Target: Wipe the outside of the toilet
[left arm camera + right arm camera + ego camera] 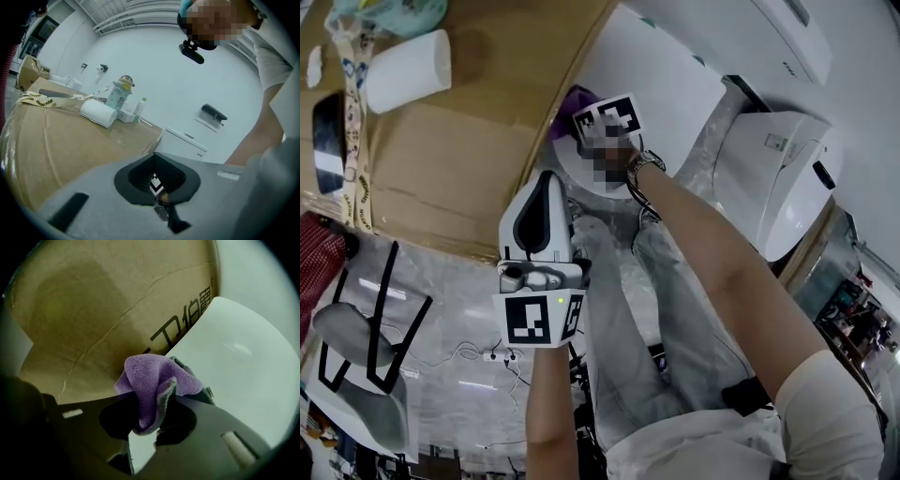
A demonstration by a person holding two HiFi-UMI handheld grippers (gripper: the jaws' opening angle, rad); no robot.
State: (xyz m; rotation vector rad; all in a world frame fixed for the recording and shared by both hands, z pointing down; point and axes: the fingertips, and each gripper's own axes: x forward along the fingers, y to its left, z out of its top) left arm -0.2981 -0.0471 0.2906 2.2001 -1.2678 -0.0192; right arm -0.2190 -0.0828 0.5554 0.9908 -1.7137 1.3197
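Toilet: white, at the upper right of the head view. Cloth: purple, bunched, at the toilet's white surface, just beside the box. Right gripper: jaws clamped on the cloth, frame centre. Left gripper: jaws together, nothing between them, well apart from the toilet.

A cardboard box carries a white paper roll on its top. A yellow lanyard trails across the box, and a black phone lies near its left edge. A figure-shaped bottle, a small carton and a small bottle stand toward the box's far edge. On the floor beside the box are a grey chair and a power strip.
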